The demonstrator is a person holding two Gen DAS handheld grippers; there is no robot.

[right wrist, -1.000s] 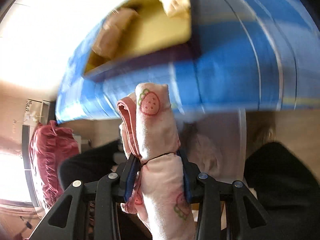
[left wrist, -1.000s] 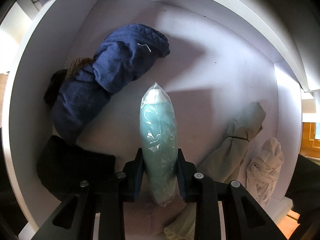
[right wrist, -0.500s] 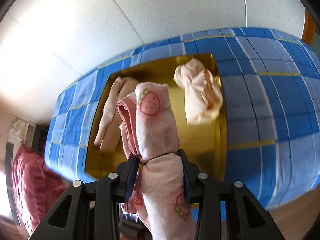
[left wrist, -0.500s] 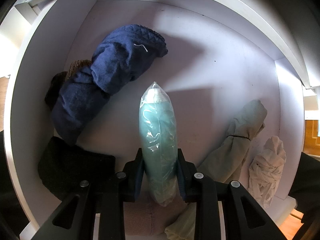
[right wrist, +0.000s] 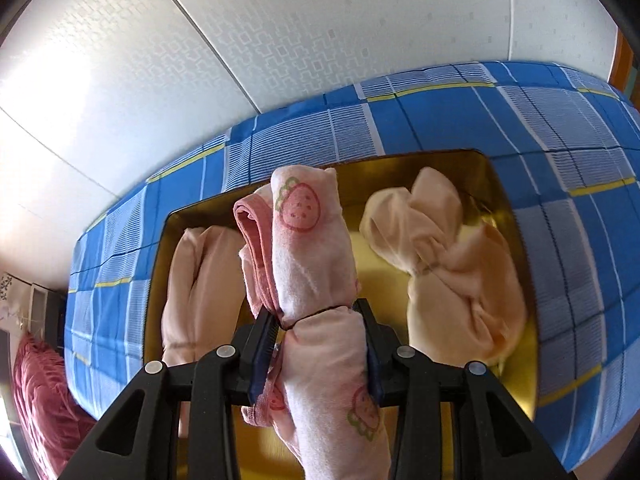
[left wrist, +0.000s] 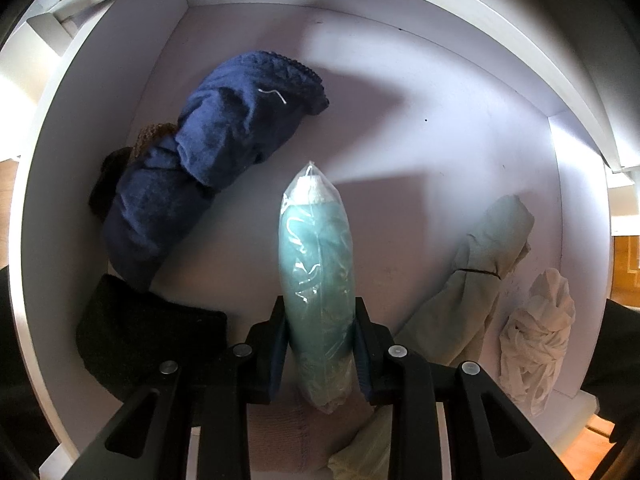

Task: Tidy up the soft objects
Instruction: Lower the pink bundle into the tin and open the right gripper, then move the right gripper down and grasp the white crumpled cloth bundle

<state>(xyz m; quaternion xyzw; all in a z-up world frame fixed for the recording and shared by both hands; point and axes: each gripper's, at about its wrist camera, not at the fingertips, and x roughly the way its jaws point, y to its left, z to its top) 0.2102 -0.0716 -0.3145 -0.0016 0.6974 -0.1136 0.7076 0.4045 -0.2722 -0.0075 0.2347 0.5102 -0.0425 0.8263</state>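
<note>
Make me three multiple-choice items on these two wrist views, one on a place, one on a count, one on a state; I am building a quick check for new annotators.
1. Where does the navy blue cloth bundle lie?
A. In the white compartment, toward its left wall
B. On the gold tray
C. On the checked bedspread

2. How many pale pink bundles lie in the gold tray, apart from the one being carried?
A. None
B. Two
C. Four

3. What is the right gripper doing?
A. Open and empty
B. Shut on the strawberry-print pink roll
C. Shut on a teal item

Answers:
1. A: it rests on the compartment floor near the left wall, beyond the left gripper and its bagged teal cloth.
2. B: one lies left, one right.
3. B: both pads press the roll's sides.
</note>
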